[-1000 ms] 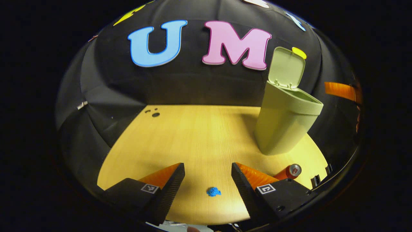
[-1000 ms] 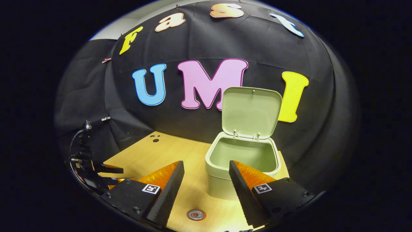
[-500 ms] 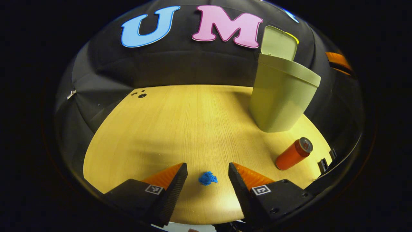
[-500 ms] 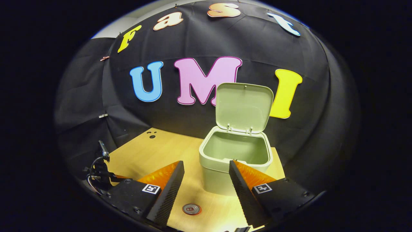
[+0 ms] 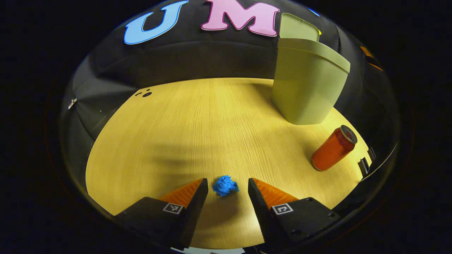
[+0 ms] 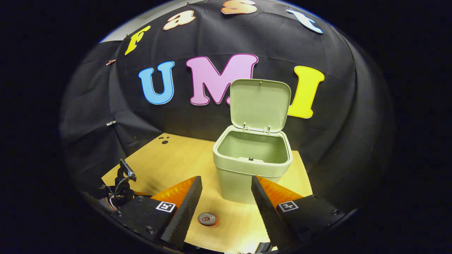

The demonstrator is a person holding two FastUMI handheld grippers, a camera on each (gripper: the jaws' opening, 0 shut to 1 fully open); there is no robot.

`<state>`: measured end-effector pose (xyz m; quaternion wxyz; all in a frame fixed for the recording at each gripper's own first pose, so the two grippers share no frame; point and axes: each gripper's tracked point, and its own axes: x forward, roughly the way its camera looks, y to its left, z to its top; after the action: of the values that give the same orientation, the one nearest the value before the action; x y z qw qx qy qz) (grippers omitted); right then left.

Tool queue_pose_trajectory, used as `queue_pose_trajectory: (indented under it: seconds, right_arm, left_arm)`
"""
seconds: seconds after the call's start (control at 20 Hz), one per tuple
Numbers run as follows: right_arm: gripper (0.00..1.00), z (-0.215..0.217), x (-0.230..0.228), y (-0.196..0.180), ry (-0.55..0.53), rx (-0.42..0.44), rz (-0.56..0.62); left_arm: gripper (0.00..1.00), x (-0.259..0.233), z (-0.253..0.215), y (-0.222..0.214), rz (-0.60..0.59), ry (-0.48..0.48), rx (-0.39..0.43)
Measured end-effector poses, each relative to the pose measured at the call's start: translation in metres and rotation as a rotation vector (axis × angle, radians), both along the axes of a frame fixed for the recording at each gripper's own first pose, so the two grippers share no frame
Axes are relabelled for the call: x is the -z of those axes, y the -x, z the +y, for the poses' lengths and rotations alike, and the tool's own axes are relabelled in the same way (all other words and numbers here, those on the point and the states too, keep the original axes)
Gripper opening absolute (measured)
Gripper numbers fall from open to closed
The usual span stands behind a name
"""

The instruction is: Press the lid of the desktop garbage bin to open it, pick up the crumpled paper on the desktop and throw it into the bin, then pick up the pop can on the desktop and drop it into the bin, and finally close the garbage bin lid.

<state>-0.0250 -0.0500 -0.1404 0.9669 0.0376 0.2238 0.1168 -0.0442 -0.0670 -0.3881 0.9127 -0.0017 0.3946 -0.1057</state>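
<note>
Standing open: bin lid [image 6: 260, 105], first step done. Crumpled paper [image 5: 225, 185] on counter [image 5: 197, 130], between spread left gripper [image 5: 224, 188] fingers, ungrasped. Pop can [image 5: 333, 148] upright near bin [image 5: 305, 86], untouched. Right gripper [image 6: 226, 187] fingers apart, empty. Closing lid pending.

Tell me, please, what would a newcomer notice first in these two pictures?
The green bin stands at the far right of the wooden table with its lid raised upright. A small blue paper ball lies just ahead of the open left tongs. A red can stands near the bin.
</note>
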Motion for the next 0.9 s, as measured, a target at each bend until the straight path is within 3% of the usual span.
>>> queue_pose_trajectory:
  seconds: [0.3,0.6,0.75,0.85,0.9]
  right_arm:
    - [0.89,-0.006,0.010,0.009,-0.003,0.014,0.035]
    - [0.89,-0.004,0.014,0.012,0.004,0.004,0.052]
    - [0.89,-0.001,0.016,0.012,-0.003,-0.002,0.057]
    - [0.89,0.002,0.017,0.011,-0.011,-0.005,0.058]
    - [0.89,0.003,0.017,0.010,-0.017,-0.004,0.059]
  left_arm:
    - [0.70,0.015,-0.001,-0.002,0.019,-0.025,0.020]
    - [0.54,0.025,-0.002,-0.006,0.036,-0.030,0.038]
    - [0.39,0.027,-0.001,-0.008,0.037,-0.034,0.045]
    - [0.41,0.028,-0.002,-0.008,0.032,-0.039,0.059]
    - [0.37,0.028,-0.001,-0.009,0.029,-0.044,0.067]
